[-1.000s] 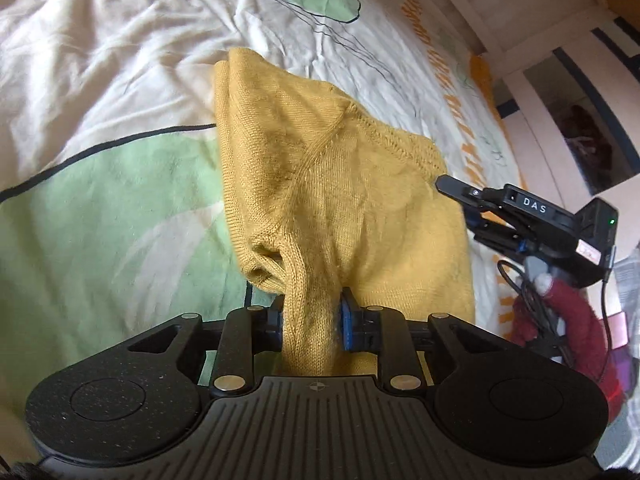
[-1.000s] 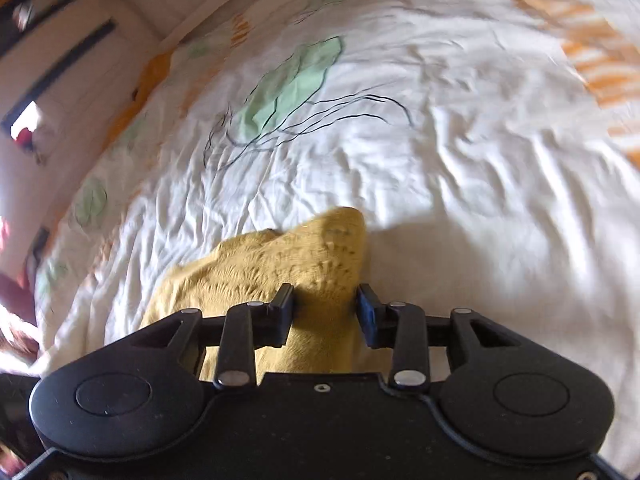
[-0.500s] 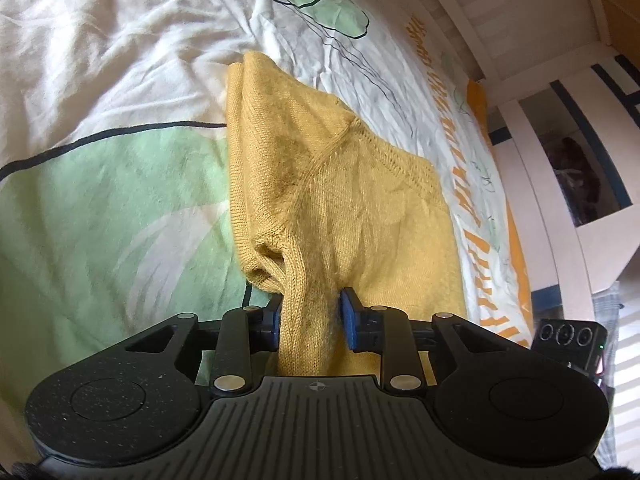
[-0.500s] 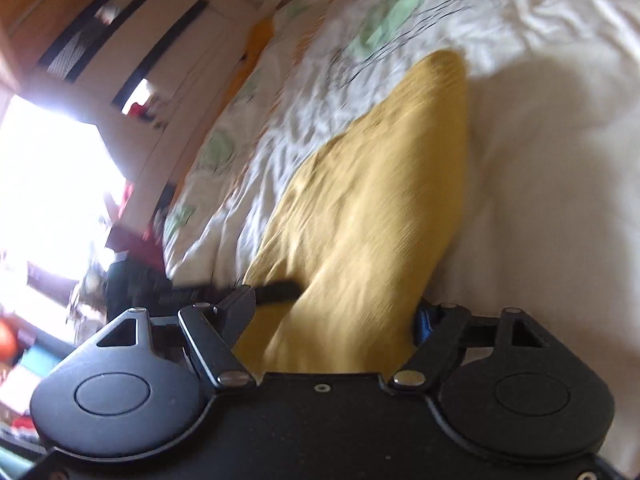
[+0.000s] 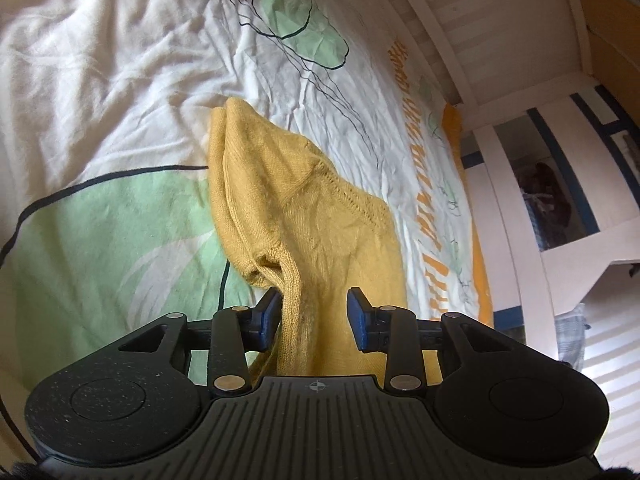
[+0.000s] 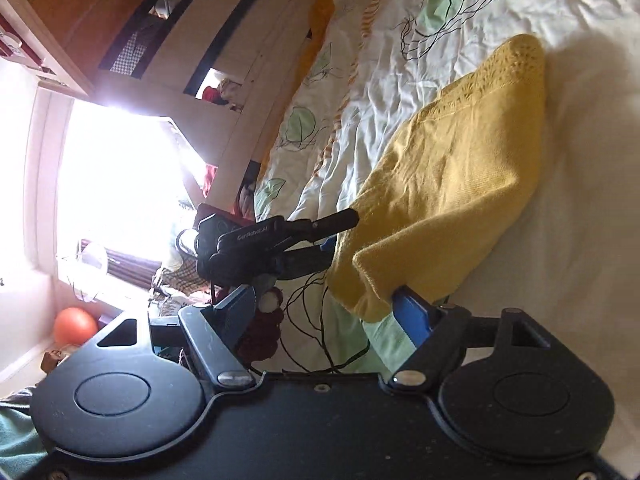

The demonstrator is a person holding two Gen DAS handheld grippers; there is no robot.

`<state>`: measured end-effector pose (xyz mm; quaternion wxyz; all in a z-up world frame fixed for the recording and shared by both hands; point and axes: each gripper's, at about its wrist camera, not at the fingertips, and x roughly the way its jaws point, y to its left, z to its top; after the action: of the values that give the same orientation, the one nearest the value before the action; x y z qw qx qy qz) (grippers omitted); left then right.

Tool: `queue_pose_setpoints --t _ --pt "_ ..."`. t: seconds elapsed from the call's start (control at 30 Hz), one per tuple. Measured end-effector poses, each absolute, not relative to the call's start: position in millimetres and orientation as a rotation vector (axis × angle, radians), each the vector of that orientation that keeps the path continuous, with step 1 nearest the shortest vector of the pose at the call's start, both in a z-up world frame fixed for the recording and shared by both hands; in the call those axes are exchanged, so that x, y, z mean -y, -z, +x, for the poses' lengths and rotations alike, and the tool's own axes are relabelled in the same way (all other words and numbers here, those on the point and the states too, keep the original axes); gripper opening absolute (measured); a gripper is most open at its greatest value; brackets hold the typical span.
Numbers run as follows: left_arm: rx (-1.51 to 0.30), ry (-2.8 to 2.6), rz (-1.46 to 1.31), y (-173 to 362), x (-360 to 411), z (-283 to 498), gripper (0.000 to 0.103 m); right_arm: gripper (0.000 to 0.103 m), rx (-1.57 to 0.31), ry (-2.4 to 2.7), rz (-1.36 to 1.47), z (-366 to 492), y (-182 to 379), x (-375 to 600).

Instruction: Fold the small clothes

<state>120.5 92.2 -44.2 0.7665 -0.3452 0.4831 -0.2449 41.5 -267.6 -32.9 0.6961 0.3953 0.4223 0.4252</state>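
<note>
Both jaws spread, left gripper [image 5: 315, 312] opening around yellow sweater [image 5: 320, 216], right gripper [image 6: 324, 308] wide.

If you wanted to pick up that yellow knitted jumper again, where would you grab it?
Probably the thick ribbed fold at the near edge of the yellow jumper, coming in low from the near side. That bunched edge stands up off the bedsheet, while the rest lies flatter. The left claw straddles that fold, its jaws opening. The right claw stands wide open beside a corner.
</note>
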Motion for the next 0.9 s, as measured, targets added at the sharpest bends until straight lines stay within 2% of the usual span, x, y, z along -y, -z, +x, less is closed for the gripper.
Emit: queue_pose_setpoints --t 0.23,0.47,0.6,0.77,0.8,0.83,0.87,0.9 --pt "-0.993 0.489 -0.696 34 -100 119 0.035 0.079 -0.823 -0.784 0.745 35 10 265" --pt "-0.937 0.404 -0.544 24 -98 112 0.035 0.079 -0.802 -0.812 0.274 19 -11 180" --pt "-0.919 0.34 -0.513 20 -108 106 0.042 0.079 -0.769 -0.874 -0.031 1 0 118" --pt "-0.934 0.307 -0.499 22 -121 99 0.042 0.073 -0.702 -0.894 -0.347 -18 21 64" --pt "-0.939 0.305 -0.504 23 -123 97 0.042 0.071 -0.695 -0.884 -0.398 -20 25 59" --pt "-0.943 0.305 -0.505 23 -123 96 0.042 0.061 -0.684 -0.866 -0.451 -21 29 54" --pt "-0.946 0.307 -0.504 24 -124 95 0.042 0.041 -0.679 -0.841 -0.476 -19 30 53" --pt "-0.951 0.311 -0.501 24 -123 94 0.042 0.026 -0.676 -0.816 -0.466 -16 29 55"
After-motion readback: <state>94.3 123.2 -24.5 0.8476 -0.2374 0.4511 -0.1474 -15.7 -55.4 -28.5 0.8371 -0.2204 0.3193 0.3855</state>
